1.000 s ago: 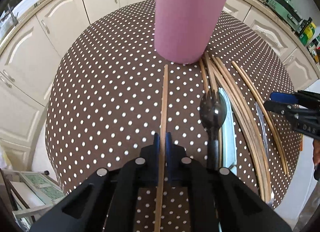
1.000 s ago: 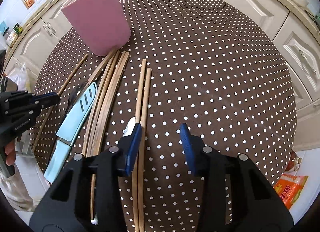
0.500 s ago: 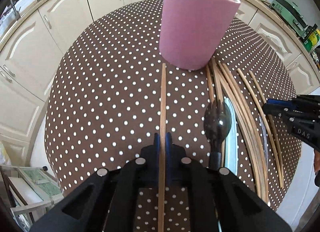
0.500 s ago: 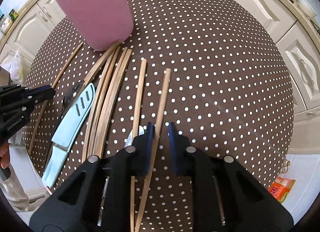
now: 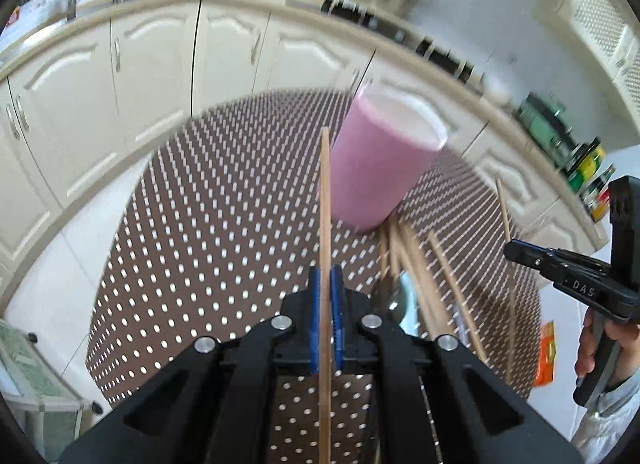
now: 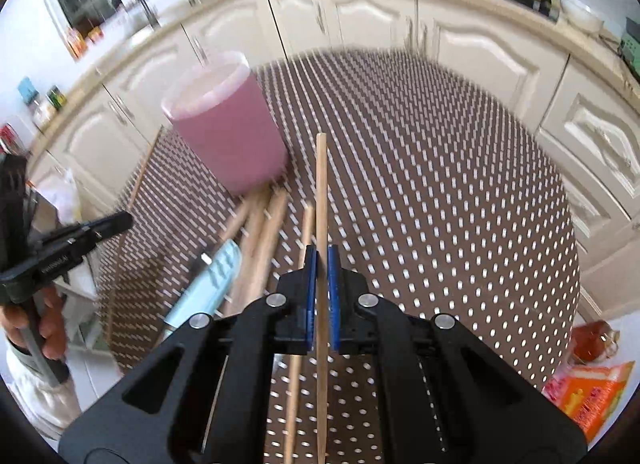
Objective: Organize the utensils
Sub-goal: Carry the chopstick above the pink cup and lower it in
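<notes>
Holding one thin wooden chopstick [image 5: 325,224] pinched in our left gripper [image 5: 325,296] and another wooden chopstick [image 6: 321,200] clamped in our right gripper [image 6: 321,284], we have both sticks clear of the brown polka-dot tablecloth [image 6: 440,192]. Just beyond, lower centre of both views, the remaining loose chopsticks [image 6: 260,240], a pale blue knife [image 6: 208,284] and a dark spoon [image 5: 394,300] lie unsorted. Farther off, upper centre, the pink cylindrical holder [image 5: 380,172] stands upright; nothing shows above its rim, so we judge most sorting remains.

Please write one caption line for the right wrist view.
Right gripper clamps one chopstick above the dotted table, near the pink cup.
</notes>
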### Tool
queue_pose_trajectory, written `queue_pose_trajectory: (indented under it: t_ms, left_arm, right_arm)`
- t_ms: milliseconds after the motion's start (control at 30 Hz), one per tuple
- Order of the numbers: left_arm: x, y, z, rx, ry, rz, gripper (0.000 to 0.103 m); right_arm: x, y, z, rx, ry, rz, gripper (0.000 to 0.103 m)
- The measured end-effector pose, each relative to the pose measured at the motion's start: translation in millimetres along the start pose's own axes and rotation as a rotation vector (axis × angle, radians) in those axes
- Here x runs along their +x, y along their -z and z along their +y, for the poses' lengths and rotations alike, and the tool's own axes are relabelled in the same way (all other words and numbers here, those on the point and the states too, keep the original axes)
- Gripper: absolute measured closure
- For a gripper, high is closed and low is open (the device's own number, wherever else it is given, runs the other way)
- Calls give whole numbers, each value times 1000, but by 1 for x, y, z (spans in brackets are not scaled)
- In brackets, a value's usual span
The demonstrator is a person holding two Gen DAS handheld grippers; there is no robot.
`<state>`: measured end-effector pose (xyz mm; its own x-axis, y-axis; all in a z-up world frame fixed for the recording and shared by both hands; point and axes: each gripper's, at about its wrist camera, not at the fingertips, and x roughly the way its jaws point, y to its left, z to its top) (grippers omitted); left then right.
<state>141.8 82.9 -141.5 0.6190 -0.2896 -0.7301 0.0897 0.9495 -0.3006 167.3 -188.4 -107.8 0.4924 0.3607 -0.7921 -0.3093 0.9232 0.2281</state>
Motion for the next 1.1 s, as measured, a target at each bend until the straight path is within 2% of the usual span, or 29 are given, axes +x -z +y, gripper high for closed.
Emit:
queue_pose_trajectory:
  t_ms: [100, 200, 333, 467, 533, 700, 933, 1100]
  left_arm:
    - [-22, -7, -9, 21, 17, -105, 97]
    - [-43, -17, -16, 51, 68, -230, 97]
    - [-48, -30, -44, 108, 109, -366, 97]
    - [-50, -46, -66, 116, 120, -489, 97]
    - [-53, -55, -73, 122, 114, -573, 97]
    - [-50, -74, -102, 147, 81, -713, 97]
    - [-35, -102, -103, 92, 62, -802, 97]
    - [-15, -117, -90, 19, 62, -815, 97]
  right_arm:
    - [-26, -10, 5, -10, -41, -85, 97]
    - [-48, -21, 4, -21, -72, -138, 97]
    - [-59, -35, 19, -37, -104, -223, 97]
    - [-70, -52, 25, -37, -126, -305, 97]
    - [-75, -61, 30, -38, -129, -348, 97]
    - [-74, -84, 42, -18, -149, -454, 97]
    - [-71, -109, 42, 45, -160, -597, 97]
    - [-63, -118, 36, 91, -154, -673, 97]
